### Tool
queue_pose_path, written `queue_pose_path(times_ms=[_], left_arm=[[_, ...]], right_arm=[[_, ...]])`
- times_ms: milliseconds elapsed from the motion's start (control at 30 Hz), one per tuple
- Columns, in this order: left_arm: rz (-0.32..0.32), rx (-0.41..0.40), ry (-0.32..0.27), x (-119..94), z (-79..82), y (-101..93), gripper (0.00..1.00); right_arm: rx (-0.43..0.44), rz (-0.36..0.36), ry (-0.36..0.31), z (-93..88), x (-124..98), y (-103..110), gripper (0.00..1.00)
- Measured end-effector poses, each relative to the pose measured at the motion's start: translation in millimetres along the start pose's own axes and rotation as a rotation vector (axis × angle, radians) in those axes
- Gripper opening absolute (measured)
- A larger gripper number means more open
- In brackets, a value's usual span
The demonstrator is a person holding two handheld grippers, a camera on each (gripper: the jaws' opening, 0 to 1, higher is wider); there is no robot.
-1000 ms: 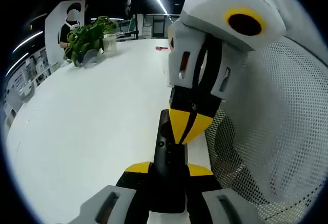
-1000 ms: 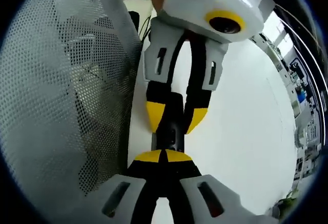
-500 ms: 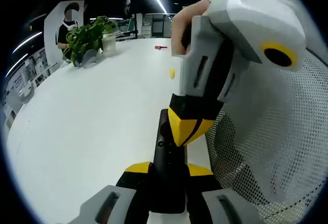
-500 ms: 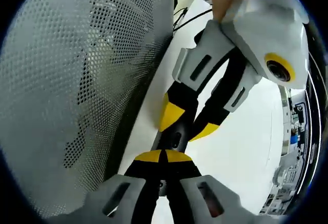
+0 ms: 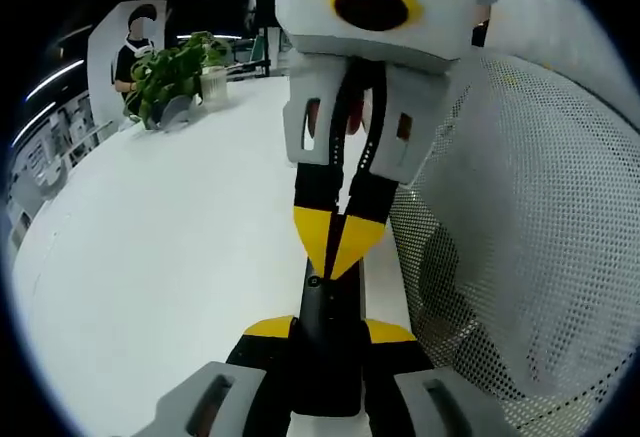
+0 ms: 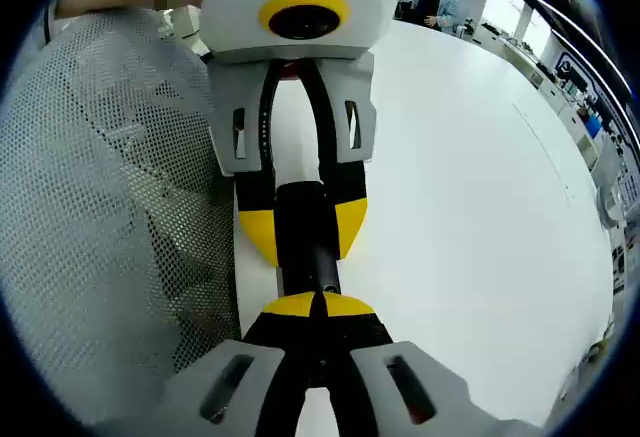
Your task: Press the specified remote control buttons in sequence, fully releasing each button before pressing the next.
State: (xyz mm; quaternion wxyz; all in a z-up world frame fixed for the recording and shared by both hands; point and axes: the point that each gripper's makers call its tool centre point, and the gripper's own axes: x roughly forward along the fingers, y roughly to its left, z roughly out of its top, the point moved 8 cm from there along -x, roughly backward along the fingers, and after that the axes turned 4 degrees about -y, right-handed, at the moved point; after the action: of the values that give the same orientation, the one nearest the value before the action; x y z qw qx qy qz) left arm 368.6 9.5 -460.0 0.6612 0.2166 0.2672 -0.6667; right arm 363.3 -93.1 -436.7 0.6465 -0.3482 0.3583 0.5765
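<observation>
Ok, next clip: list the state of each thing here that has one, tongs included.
Remote control: clamped lengthwise by the left tongs, held above the white table.
Left tongs: shut on the remote control.
Right tongs: jaws closed together, tips at the remote control's upper face; contact cannot be confirmed.
Potted plant: upright on the table's far side.

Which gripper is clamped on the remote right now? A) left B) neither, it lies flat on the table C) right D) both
A: in the left gripper view the left gripper has its jaws closed around the black remote, while the right gripper meets the remote's far end with its tips together.
</observation>
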Motion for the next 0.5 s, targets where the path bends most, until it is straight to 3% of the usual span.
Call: queue_pose_path(times_ms=[233,367,500], left_arm=[[-0.002,-0.002,-0.004,0.4,-0.8,0.7,0.25],[-0.003,0.001,0.002,0.6,-0.4,0.8,0.25],[-0.003,-0.001,-0.001,0.6,-1.0,1.1,0.25]], right_arm=[[-0.145,0.002,0.050,2.8,0.5,4.8,0.00],[-0.305,-0.002,0.090,6.0,1.6,7.2,0.00],[-0.336,-0.030,0.116,7.5,3.0,11.0,0.00]])
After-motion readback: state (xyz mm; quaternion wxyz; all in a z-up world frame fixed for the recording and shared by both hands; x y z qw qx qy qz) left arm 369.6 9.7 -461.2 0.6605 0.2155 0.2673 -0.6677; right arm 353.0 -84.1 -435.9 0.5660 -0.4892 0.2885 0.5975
